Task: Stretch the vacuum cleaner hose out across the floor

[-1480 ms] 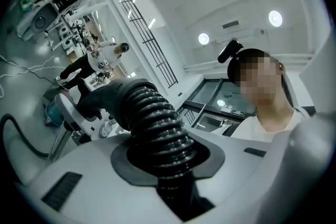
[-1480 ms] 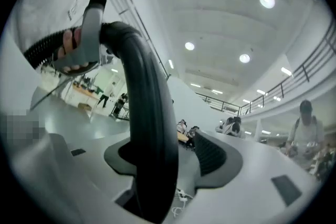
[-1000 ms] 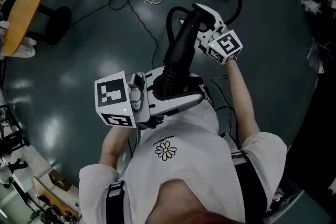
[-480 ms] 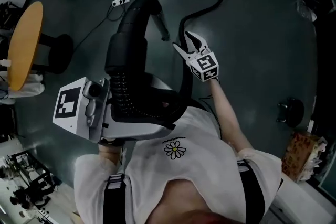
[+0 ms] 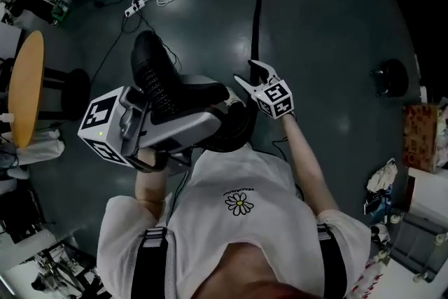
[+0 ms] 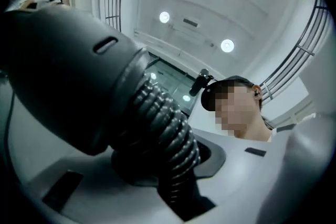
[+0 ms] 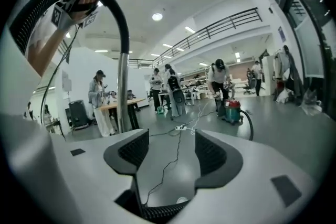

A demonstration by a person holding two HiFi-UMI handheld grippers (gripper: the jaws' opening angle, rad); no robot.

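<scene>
While the round yellow table keeps to the 9 o'clock edge of the head view, everything else has swung since a second ago. Then both grippers sat together on the rigid end of the hose, in front of the chest. Now the left gripper alone carries it, off the floor at about 9 o'clock from the picture's centre. Its jaws, half closed, have just drawn in a little and clamp the ribbed part of the hose just below the black cuff, which points up toward 11 o'clock. Half a second ago the curved end arched tall above that gripper; it now looks short and end-on.

A power strip lies at 11 o'clock. The hose's free length runs from the 12 o'clock edge nearly straight down to the middle, where earlier it looped. The vacuum cleaner has slid from 1 o'clock to the top edge.

The right gripper, at 3 o'clock from the left one and well apart from it, has let go. Its jaws stand wide with nothing between them.
</scene>
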